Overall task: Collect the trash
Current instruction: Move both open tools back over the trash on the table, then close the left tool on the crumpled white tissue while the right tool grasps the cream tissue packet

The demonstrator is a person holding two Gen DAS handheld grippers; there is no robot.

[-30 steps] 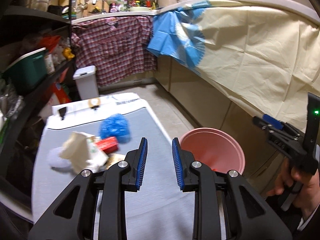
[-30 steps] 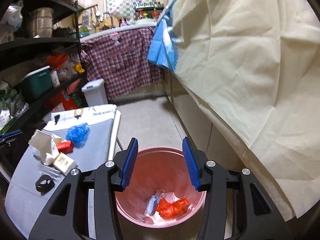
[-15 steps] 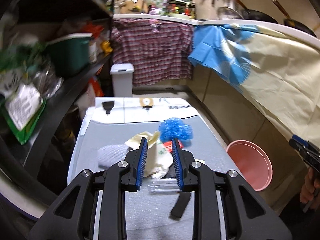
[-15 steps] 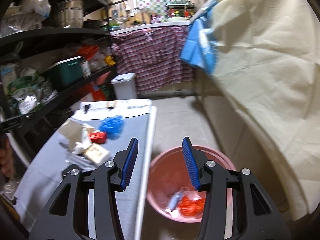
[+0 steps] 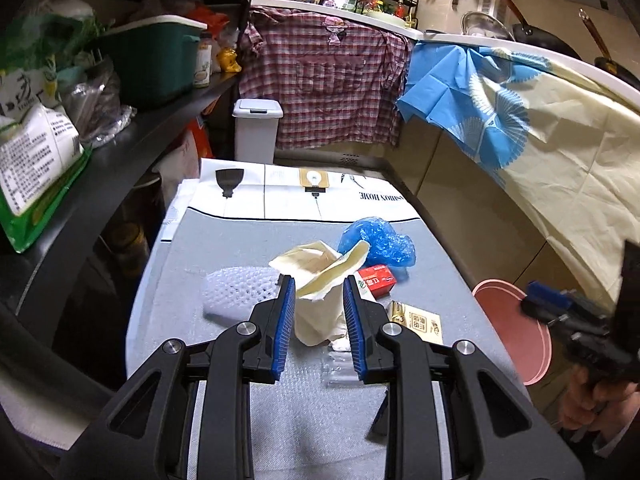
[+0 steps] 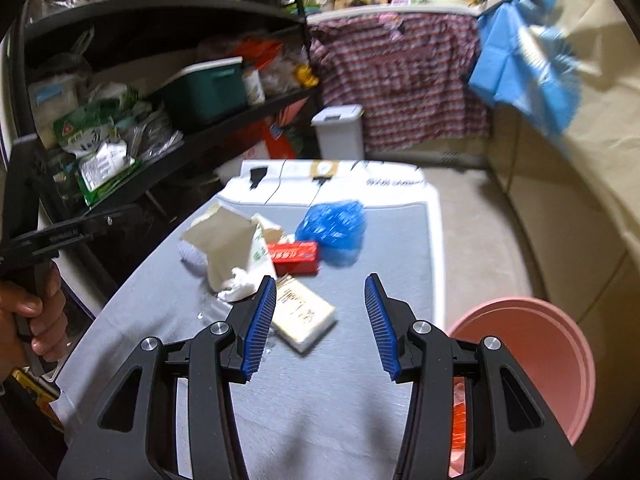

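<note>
The left tongs point(image 5: 319, 322) hang released, with the crumpled paper bag point(image 5: 320, 280) just ahead between their tips. It looks light, soft and crushable, best pinched at its bunched lower fold. The right tongs point(image 6: 320, 322) gape empty above one flat packet point(image 6: 302, 312). Beyond lie one blue plastic wad point(image 5: 376, 242), one red box point(image 5: 376, 280) and one white mesh sleeve point(image 5: 236, 292). One pink bin point(image 6: 532, 364) sits right.

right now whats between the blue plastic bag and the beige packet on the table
The red box lies between the blue plastic bag and the beige packet, clearest in the right wrist view.
</note>
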